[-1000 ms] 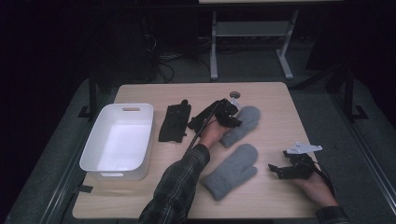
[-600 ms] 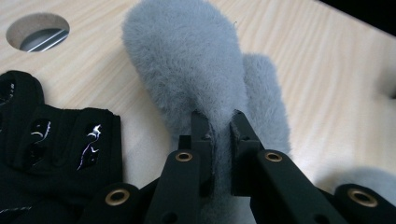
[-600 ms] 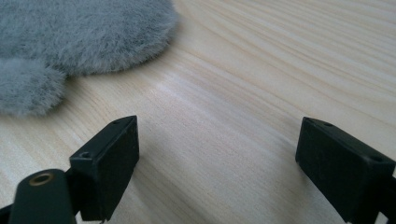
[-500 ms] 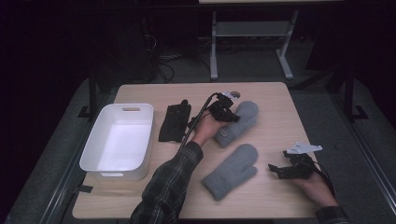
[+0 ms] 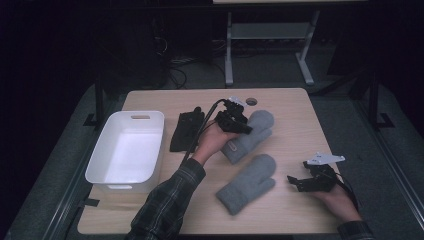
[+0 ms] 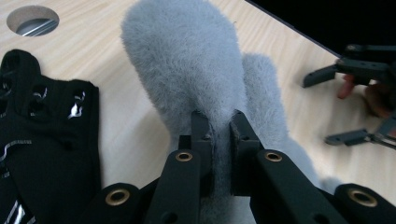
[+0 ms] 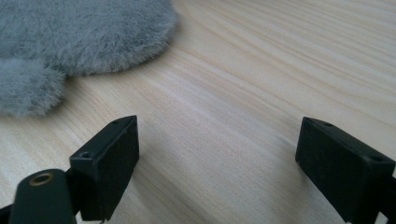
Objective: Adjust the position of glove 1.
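2 grey mittens on table (image 5: 150, 97): far mitten (image 5: 252, 135) mid-table, pinched in left gripper (image 6: 219, 140), jaws nearly closed on fabric. Near mitten (image 5: 247, 184) lies flat. 1 black glove (image 5: 186, 130), 1 white bin (image 5: 127, 152). Right gripper (image 7: 217, 158): jaws wide, holding nothing, over bare wood.

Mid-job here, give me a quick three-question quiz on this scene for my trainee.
1. What does the left gripper clamp?
2. True or false: the right gripper has its jaws apart over bare wooden table.
3. Which lies nearest the white plastic bin: (a) the black glove, (b) the flat grey fuzzy mitten, (c) the right gripper?

Key: 1. The farther grey fuzzy mitten, pinched in the fabric. 2. True. 3. (a).
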### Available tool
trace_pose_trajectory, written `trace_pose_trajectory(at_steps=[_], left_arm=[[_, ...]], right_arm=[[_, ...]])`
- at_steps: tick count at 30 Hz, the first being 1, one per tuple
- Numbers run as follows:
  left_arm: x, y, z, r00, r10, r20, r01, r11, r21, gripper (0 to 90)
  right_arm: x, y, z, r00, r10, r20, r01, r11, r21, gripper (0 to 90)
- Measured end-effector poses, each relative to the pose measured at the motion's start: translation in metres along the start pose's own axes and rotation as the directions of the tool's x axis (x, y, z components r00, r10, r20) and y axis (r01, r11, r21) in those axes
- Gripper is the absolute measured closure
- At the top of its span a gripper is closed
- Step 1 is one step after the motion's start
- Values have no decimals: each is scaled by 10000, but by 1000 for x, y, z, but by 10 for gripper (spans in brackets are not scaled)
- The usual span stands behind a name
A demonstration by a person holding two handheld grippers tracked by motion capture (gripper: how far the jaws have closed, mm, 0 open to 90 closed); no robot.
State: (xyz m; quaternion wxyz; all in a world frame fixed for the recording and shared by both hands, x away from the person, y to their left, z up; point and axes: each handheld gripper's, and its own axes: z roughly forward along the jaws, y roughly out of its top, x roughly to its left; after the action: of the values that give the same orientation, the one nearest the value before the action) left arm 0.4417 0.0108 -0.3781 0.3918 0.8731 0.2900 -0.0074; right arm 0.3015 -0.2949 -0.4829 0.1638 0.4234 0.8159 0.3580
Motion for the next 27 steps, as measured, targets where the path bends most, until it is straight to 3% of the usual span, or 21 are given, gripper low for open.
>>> trace_pose_trajectory(at_steps=[10,17,27], left_arm=[[-25,-19,-20,9992,-314,252,313,9995,54,830],[-50,-35,-23,9993,-160,328,147,9991,404,830],[-68,-58,-20,9974,-292,655,248,9975,668,830]], right_arm=[[0,0,0,10000,-12,7,12,10000,20,133],[0,0,0,10000,-15,10,15,10000,19,133],[0,0,0,10000,-13,13,13,10000,16,133]])
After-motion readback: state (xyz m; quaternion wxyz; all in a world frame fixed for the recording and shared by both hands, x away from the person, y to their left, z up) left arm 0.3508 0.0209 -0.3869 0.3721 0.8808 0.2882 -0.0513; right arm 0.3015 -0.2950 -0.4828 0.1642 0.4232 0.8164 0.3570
